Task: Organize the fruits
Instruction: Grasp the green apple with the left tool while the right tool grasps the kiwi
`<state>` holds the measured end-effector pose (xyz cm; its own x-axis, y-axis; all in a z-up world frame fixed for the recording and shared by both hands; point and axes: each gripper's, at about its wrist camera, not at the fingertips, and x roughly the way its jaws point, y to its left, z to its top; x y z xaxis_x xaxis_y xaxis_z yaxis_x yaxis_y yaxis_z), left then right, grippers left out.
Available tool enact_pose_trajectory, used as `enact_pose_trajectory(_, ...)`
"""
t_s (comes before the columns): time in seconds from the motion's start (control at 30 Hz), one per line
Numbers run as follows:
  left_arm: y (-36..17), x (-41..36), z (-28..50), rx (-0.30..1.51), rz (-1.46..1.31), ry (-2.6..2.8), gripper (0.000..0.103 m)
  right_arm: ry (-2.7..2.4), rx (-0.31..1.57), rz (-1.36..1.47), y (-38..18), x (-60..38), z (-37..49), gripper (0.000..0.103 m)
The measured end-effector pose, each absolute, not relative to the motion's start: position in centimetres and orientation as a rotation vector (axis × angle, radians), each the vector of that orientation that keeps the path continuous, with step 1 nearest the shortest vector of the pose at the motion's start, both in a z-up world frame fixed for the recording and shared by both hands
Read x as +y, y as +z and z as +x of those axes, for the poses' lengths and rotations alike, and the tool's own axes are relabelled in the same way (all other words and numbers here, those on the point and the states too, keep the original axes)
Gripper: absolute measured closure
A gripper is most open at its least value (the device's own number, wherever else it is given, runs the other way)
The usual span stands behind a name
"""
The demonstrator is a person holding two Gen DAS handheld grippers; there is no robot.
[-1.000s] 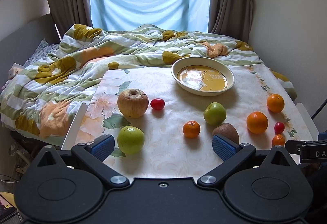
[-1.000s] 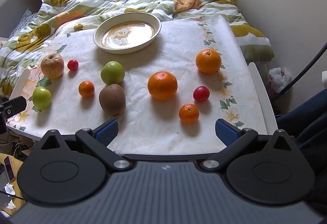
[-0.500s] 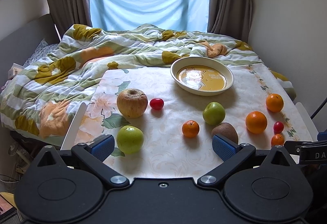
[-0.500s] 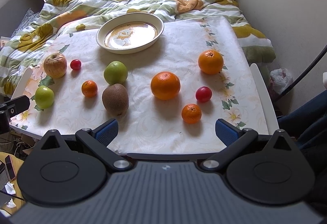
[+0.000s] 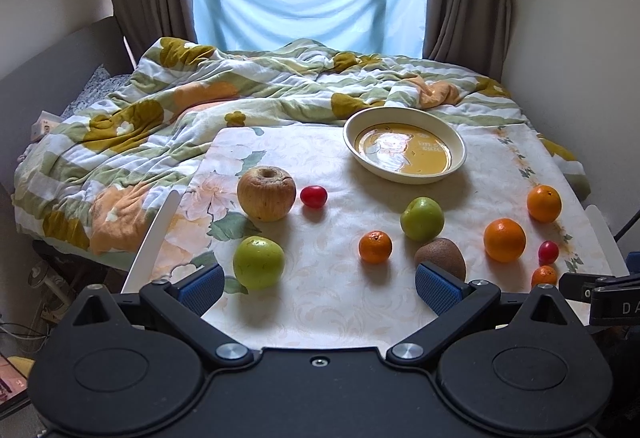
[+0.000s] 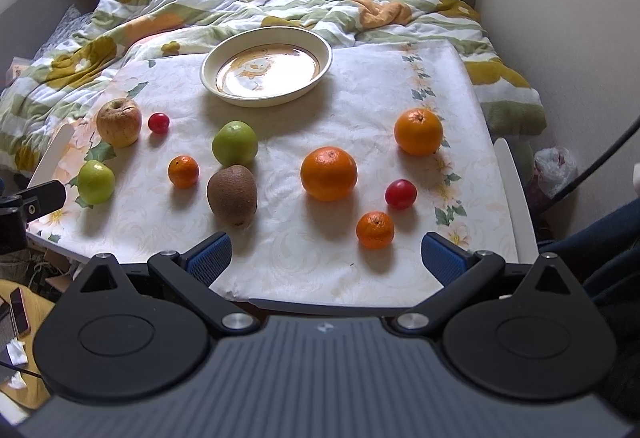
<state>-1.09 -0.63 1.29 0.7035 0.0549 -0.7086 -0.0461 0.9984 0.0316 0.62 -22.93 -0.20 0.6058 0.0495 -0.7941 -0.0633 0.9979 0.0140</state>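
Fruits lie scattered on a floral-cloth table (image 5: pixel 320 302). A wrinkled brown apple (image 5: pixel 266 198), a cherry tomato (image 5: pixel 313 196), two green apples (image 5: pixel 259 262) (image 5: pixel 422 218), a small mandarin (image 5: pixel 375 246) and a kiwi (image 5: pixel 440 258) show in the left wrist view. On the right lie two oranges (image 6: pixel 329 173) (image 6: pixel 418 131), a tomato (image 6: pixel 400 193) and a mandarin (image 6: pixel 375 229). An empty cream bowl (image 6: pixel 328 54) stands at the back. My left gripper (image 5: pixel 318 286) and right gripper (image 6: pixel 326 254) are open and empty at the front edge.
A rumpled flowered quilt (image 5: pixel 160 126) covers the bed behind and to the left of the table. A wall (image 6: pixel 560 18) runs close along the right. A plastic bag (image 6: pixel 556 166) lies on the floor right of the table.
My right gripper has moved slightly forward and left, so the fruits appear a little closer. The left gripper has barely shifted. No fruit has moved.
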Motion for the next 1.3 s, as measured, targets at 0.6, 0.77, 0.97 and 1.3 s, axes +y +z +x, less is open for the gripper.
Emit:
enact_pose_trajectory(0.6, -4.3, 1.9, 2.6, 0.842, 0.047, 0.165, 0.0, 0.269, 0.856, -0.092, -3.6, -21.6, 4.6, 0.0)
enact_pose_trajectory(0.77, -6.6, 3.6, 4.5, 0.849, 0.048, 0.176, 0.0, 0.289, 0.862, -0.092, -5.9, -20.2, 6.1, 0.0)
enact_pose_trajectory(0.97, -8.6, 4.5, 6.2, 0.862, 0.063, 0.153, 0.002, 0.3, 0.887, -0.103, -8.6, -18.7, 7.7, 0.0)
enact_pose_trajectory(1.3, -10.3, 5.3, 8.3, 0.885, 0.065, 0.08, 0.019, 0.3, 0.899, -0.082, -10.4, -16.9, 9.4, 0.0)
